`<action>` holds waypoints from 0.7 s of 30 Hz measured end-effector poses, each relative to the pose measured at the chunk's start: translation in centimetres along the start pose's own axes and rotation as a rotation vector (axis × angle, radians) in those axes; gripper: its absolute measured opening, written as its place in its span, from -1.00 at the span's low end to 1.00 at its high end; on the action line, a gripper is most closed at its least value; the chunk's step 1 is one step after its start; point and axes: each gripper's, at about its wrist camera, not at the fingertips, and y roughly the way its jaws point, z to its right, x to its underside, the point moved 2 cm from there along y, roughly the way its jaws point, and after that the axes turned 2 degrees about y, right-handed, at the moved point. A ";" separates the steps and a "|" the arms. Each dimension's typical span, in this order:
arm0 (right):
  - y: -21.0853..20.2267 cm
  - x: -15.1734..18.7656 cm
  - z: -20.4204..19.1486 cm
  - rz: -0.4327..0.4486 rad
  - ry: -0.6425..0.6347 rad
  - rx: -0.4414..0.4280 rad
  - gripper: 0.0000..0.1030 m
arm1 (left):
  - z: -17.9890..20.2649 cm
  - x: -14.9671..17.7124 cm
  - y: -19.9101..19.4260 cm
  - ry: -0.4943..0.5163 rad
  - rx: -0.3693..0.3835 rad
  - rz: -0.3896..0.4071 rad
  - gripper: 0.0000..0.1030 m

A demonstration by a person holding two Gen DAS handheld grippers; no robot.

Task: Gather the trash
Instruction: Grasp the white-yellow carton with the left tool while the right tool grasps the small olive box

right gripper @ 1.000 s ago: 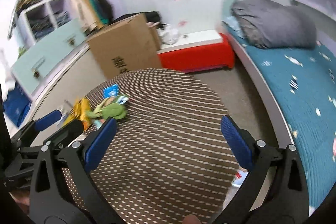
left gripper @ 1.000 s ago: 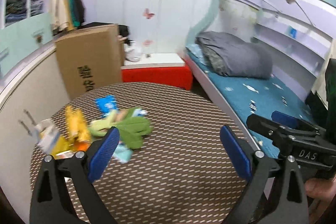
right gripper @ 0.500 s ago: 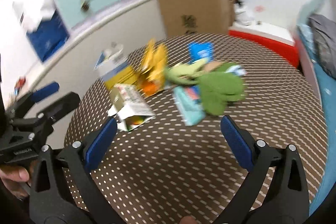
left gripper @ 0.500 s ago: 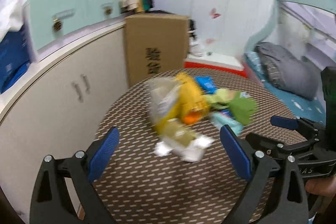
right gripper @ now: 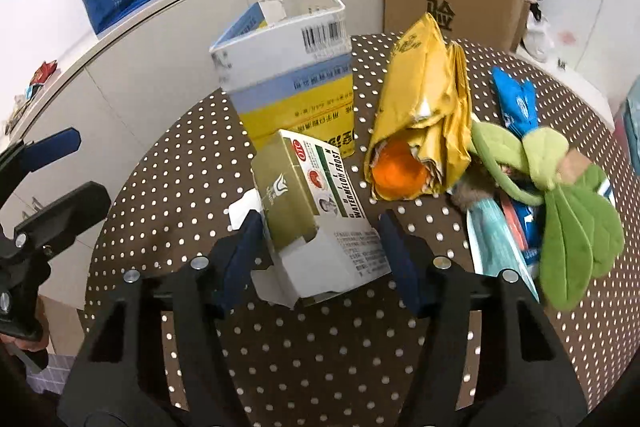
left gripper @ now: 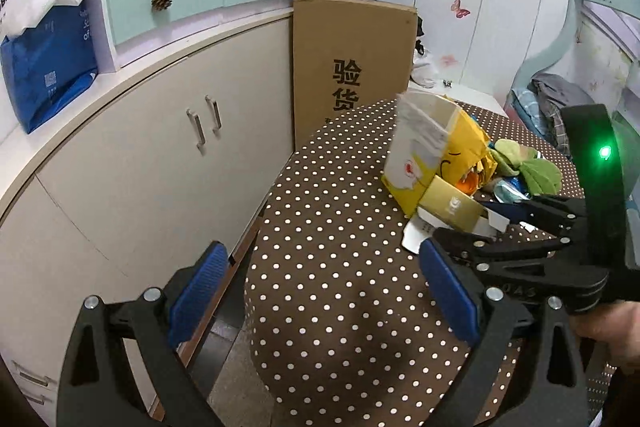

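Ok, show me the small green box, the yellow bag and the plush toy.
small green box [right gripper: 298,195], right wrist view, olive top face.
yellow bag [right gripper: 424,107], right wrist view, crumpled middle.
plush toy [right gripper: 576,231], right wrist view, big green leaf.

the right gripper [right gripper: 320,247] points forward and downward, its two blue-padded fingers [right gripper: 244,247] set a moderate way apart, one on each side of a small box, whether touching it cannot be told. the left gripper [left gripper: 320,291] is held level with its pads [left gripper: 198,291] spread wide, nothing between them. seen from the left wrist, the right gripper [left gripper: 520,239] lies just ahead of the left one's right finger, crossing in from that side, with the bare right hand [left gripper: 608,331] at its handle. seen from the right wrist, the left gripper [right gripper: 52,187] sits well off to the left.
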 end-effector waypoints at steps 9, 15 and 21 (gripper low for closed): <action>-4.0 3.1 2.5 0.030 0.116 -0.010 -0.10 | 3.1 -1.5 2.4 0.058 0.058 0.011 0.83; -6.9 5.2 5.1 0.072 0.218 0.001 -0.12 | 5.8 -3.2 5.6 0.111 0.039 0.027 0.83; -8.2 6.6 6.3 0.083 0.265 -0.003 -0.13 | 6.5 -4.9 8.6 0.116 0.081 0.019 0.71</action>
